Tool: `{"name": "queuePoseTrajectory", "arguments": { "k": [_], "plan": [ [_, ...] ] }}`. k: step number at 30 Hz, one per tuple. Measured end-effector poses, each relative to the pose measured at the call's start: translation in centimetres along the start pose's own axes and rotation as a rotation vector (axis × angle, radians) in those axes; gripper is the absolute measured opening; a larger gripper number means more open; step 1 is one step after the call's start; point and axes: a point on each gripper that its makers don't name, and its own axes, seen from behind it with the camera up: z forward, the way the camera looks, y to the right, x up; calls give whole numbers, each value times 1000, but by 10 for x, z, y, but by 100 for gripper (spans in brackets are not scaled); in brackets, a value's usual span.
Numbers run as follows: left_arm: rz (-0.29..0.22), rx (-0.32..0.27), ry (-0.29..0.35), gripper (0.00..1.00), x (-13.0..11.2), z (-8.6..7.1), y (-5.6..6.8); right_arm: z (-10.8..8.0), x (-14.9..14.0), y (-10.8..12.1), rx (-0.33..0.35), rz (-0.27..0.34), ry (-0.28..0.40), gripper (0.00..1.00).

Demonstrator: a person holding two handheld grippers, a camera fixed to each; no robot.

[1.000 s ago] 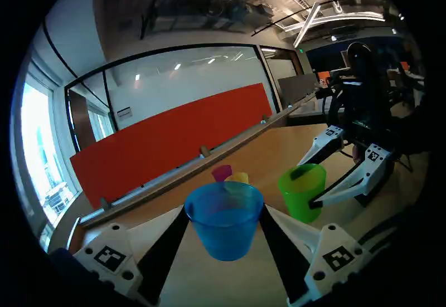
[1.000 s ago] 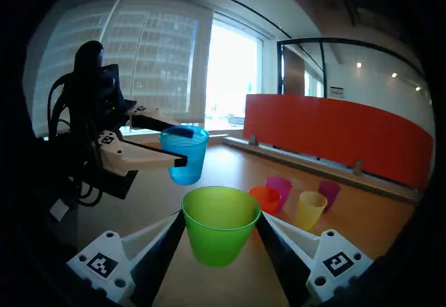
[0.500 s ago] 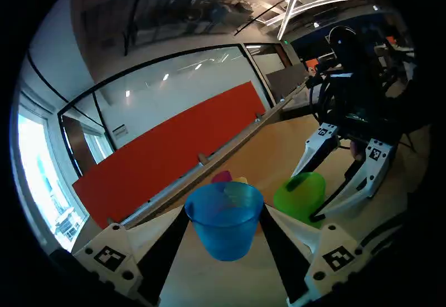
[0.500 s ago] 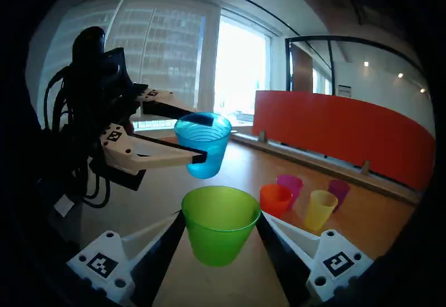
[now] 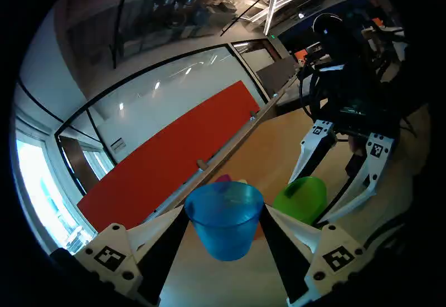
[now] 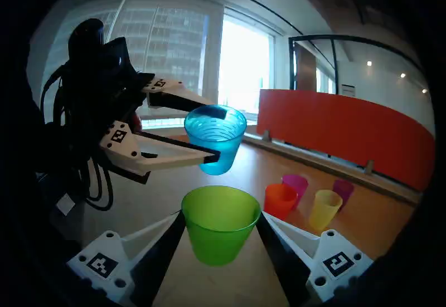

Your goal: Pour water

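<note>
The left gripper has both fingers pressed against the sides of a blue cup, clamping it just below the rim. Each finger base carries a square black-and-white marker, a coded pattern rather than readable writing. In the right gripper view this same gripper reaches in from the left, trailing dark cables, and holds the blue cup tipped, with its mouth turned toward the camera, above and just beyond the green cup. Whether the blue cup holds water cannot be made out. The right gripper is likewise closed on the green cup, one finger on each side. That cup sits upright between them, its open mouth facing up, with the same kind of marker on each finger base. In the left gripper view the green cup sits to the right of the blue one, and the right gripper slopes down to it from above. Behind the green cup, on the wooden table, stand four more cups close together: an orange cup, a magenta cup, a yellow cup and a purple cup. A long red panel runs along the table's far edge. A small sign on the wall behind it is too small to read. Bright windows lie to the left of the panel.
</note>
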Motion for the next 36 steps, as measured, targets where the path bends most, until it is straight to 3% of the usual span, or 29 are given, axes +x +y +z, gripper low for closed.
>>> {"name": "queuePoseTrajectory", "arguments": {
  "k": [11, 20, 29, 36],
  "plan": [
    [53, -11, 18, 87, 7, -1, 6, -1, 0, 3, -3, -5, -2, 93],
    [125, -14, 25, 87, 10, -2, 9, -2, 0, 5, -1, -11, -4, 93],
    [188, -15, 48, 87, 19, -2, 6, -1, -1, 3, 9, -6, -8, 93],
    [206, -14, 59, 87, 19, 2, 3, -1, 0, 4, 9, -3, -7, 93]
  ]
}}
